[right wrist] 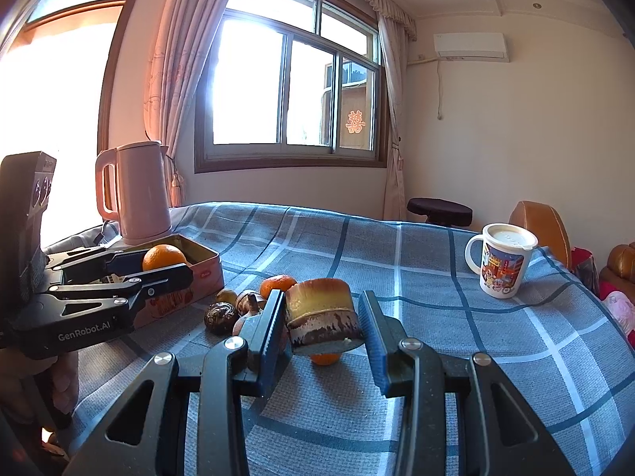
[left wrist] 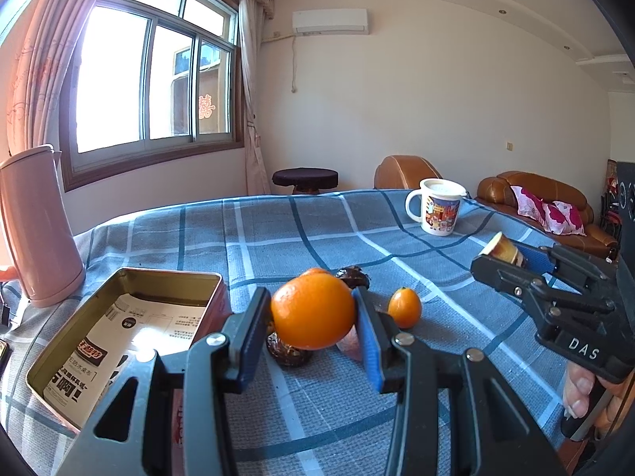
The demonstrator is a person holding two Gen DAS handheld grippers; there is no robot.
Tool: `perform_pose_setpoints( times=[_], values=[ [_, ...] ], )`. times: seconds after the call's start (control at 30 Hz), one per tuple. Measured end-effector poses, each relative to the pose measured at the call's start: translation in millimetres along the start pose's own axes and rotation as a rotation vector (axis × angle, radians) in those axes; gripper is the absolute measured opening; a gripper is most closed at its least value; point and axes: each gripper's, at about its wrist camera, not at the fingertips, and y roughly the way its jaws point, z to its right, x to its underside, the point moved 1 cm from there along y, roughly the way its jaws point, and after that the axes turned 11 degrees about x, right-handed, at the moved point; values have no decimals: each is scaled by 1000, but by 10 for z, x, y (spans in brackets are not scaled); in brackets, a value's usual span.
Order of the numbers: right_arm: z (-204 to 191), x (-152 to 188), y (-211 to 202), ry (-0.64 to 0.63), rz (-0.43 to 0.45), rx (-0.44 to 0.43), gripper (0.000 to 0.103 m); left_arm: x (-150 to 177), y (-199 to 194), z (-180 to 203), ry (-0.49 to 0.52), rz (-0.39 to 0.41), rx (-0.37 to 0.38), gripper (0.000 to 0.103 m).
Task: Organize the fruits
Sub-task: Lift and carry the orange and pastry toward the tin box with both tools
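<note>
My left gripper point(left wrist: 312, 305) is shut on a round orange point(left wrist: 313, 309), held above the blue checked cloth just right of an open metal tin point(left wrist: 79, 357) lined with printed paper. The right wrist view shows that orange point(right wrist: 163, 258) in the left gripper point(right wrist: 166, 262) against the tin's point(right wrist: 204, 267) rim. My right gripper point(right wrist: 322, 305) is shut on a small brown-and-yellow ceramic cup point(right wrist: 321, 311), which the left wrist view shows as the cup point(left wrist: 502, 250) at the right. On the cloth lie a kumquat point(left wrist: 404, 307), dark wrinkled fruits point(left wrist: 287, 353), and another orange point(right wrist: 278, 283).
A pink kettle point(right wrist: 137, 194) stands behind the tin near the window. A lidded white cartoon mug point(right wrist: 502, 263) sits at the table's far right. A small orange fruit point(right wrist: 324, 358) lies under the held cup. A sofa and a stool stand beyond the table.
</note>
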Motion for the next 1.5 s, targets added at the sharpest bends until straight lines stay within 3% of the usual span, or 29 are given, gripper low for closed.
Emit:
perform_pose_setpoints(
  times=[0.4, 0.9, 1.5],
  values=[
    [-3, -9, -122, -1, 65, 12, 40, -13, -79, 69, 41, 46, -25, 44],
    [-85, -24, -126, -36, 75, 20, 40, -9, -141, 94, 62, 60, -50, 44],
    [-753, -298, 149, -134, 49, -129, 40, 40, -230, -533, -27, -7, -166, 44]
  ],
)
